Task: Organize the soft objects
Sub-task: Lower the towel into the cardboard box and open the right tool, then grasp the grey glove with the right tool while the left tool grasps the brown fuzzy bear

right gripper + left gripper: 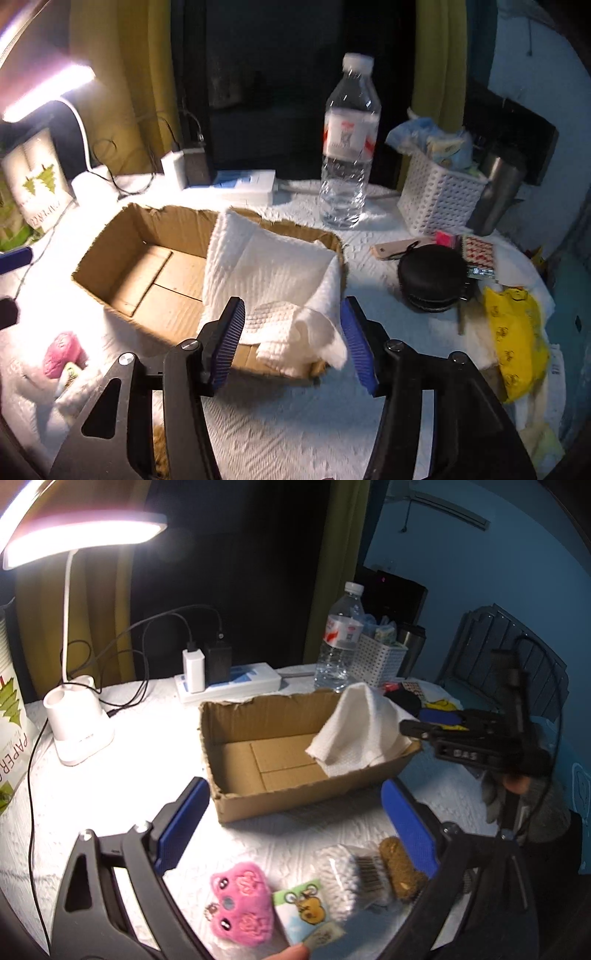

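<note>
An open cardboard box (236, 805) stands on the white-covered table. A white waffle cloth (362, 731) is draped over its right end, partly hanging over the wall. My right gripper (293, 341) hovers open just before that end of the box (110, 236); the cloth (277, 266) lies loose beyond its blue pads, not pressed. The right gripper (417, 729) also shows in the left wrist view beside the cloth. My left gripper (295, 823) is open wide and empty above a pink plush toy (242, 904), a clear packet (347, 875) and a brown fuzzy piece (400, 871).
A lit desk lamp (79, 731) and a power strip (229, 686) stand behind the box. A water bottle (347, 147), a white basket (439, 199), a steel cup (495, 188), a black round case (432, 277) and a yellow bag (517, 332) crowd the right side.
</note>
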A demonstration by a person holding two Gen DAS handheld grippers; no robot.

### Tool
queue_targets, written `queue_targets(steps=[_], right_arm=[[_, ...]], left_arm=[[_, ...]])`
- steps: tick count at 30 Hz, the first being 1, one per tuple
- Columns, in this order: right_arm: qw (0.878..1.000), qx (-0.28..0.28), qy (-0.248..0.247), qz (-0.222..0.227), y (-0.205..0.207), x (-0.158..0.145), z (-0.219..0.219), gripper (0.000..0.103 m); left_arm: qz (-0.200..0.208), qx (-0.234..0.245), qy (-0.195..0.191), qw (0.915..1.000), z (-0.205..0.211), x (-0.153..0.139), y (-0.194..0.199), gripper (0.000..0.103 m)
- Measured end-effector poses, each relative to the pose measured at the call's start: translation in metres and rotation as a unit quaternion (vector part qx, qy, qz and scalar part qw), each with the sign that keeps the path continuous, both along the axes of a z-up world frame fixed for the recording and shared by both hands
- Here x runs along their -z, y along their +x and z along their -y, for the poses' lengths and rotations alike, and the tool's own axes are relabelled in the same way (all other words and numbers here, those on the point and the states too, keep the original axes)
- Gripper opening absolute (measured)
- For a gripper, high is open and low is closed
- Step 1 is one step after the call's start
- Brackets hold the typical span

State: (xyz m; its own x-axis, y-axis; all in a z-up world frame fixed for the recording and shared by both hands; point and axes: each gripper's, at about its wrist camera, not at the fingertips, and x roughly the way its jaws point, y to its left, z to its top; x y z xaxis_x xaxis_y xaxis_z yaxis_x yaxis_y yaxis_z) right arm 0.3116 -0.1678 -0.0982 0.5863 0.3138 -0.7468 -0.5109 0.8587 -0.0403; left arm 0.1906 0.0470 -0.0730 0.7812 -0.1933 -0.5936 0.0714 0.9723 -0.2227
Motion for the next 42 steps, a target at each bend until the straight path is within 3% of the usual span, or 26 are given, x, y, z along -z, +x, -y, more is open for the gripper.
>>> queue_targets(steps=[6,16,28,31,36,38,39,40,41,42], right_arm=[[1.000,0.012,0.020,0.018,-0.026,-0.019,0.029,0.058],[0.999,0.008,0.043,-0.007,-0.078,-0.010,0.055,0.058],[0.994,-0.012,0.065,-0.082,-0.115,0.043,0.062,0.059],[0.993,-0.009,0.071,-0.095,-0.117,0.054,0.064,0.069],[0.987,-0.017,0.105,-0.119,-0.120,0.069,0.066,0.072],[0.989,-0.019,0.102,-0.106,-0.125,0.069,0.064,0.072],[0.989,-0.021,0.103,-0.104,-0.125,0.069,0.064,0.071],[0.988,-0.024,0.109,-0.104,-0.126,0.069,0.066,0.062],[0.986,-0.031,0.124,-0.111,-0.126,0.069,0.069,0.042],[0.981,-0.040,0.147,-0.121,-0.126,0.069,0.073,0.038]], left_arm=[[0.002,0.014,0.004,0.9999,0.020,-0.002,-0.010,0.095],[-0.011,0.044,0.012,0.9989,0.060,0.009,-0.023,0.095],[-0.044,0.060,0.046,0.9962,0.104,0.032,-0.032,0.095],[-0.053,0.060,0.058,0.9951,0.114,0.037,-0.032,0.095],[-0.064,0.059,0.079,0.9930,0.124,0.041,-0.027,0.095],[-0.067,0.059,0.089,0.9920,0.130,0.043,-0.025,0.095],[-0.069,0.059,0.094,0.9915,0.133,0.043,-0.024,0.095],[-0.072,0.057,0.099,0.9908,0.136,0.045,-0.023,0.095],[-0.076,0.055,0.102,0.9903,0.137,0.047,-0.021,0.095],[-0.079,0.054,0.103,0.9900,0.139,0.048,-0.020,0.095]])
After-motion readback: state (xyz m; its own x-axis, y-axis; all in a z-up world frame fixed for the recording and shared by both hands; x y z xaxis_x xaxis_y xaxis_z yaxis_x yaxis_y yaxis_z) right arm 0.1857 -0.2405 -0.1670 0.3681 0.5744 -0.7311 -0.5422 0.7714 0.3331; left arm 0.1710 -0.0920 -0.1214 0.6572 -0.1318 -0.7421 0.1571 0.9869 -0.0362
